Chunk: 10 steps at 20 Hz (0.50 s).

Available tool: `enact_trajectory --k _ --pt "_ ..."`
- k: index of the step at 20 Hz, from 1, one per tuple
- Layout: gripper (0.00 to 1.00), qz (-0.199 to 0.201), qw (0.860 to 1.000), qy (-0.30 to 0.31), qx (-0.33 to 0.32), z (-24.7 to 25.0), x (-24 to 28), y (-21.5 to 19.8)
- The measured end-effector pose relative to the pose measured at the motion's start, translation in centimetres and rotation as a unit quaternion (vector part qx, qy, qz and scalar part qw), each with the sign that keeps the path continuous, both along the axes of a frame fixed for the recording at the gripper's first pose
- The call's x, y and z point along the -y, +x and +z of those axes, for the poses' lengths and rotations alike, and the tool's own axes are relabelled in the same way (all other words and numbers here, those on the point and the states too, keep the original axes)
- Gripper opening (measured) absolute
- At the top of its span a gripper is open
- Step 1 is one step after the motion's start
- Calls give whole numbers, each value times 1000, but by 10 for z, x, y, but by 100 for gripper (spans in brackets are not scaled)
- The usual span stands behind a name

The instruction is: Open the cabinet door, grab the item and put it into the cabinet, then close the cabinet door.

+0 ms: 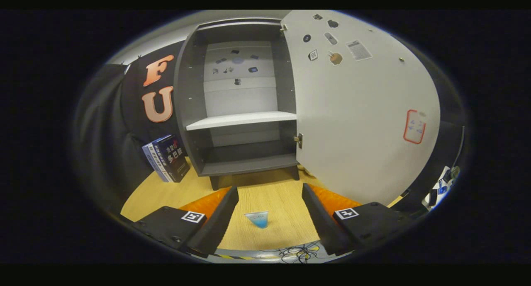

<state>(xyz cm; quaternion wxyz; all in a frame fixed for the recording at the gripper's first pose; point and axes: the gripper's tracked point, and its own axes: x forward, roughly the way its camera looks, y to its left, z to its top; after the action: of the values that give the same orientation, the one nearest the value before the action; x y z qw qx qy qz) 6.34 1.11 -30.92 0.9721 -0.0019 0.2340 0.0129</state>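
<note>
A dark grey cabinet point(195, 112) stands on the wooden table point(269, 195) ahead of my fingers. Its white door point(365, 120) is swung wide open to the right. Inside, a white shelf point(240, 120) splits it into an upper and a lower compartment, both bare. A small clear cup with blue contents point(258, 219) lies on the table between my fingers, near their base. My gripper point(269, 190) is open, its fingers apart and touching nothing.
Several books point(166, 157) lean against the cabinet's left side. Stickers and small magnets dot the door's inner face. Cables point(296, 253) lie below the table's near edge. Black cloth walls the booth to the left.
</note>
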Motion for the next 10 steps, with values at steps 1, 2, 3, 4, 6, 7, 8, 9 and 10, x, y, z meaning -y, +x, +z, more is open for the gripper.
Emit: enact_trajectory --k 1,2,3,4,6,7,8,9,10 --pt "98 4 1000 -1 -9 -11 -3 2" --pt "98 8 1000 -1 -18 -22 -5 4" --pt "98 11 1000 -3 -28 -33 -6 6" --pt "98 14 999 -4 -37 -45 -8 7" --pt "98 22 998 -1 -57 -67 -11 9" --pt "98 25 997 0 -68 -78 -12 10" --pt "99 27 997 3 -75 -88 -13 10" --pt "98 28 996 2 -81 -95 -12 12" --pt "98 29 996 -1 -85 -101 -12 13"
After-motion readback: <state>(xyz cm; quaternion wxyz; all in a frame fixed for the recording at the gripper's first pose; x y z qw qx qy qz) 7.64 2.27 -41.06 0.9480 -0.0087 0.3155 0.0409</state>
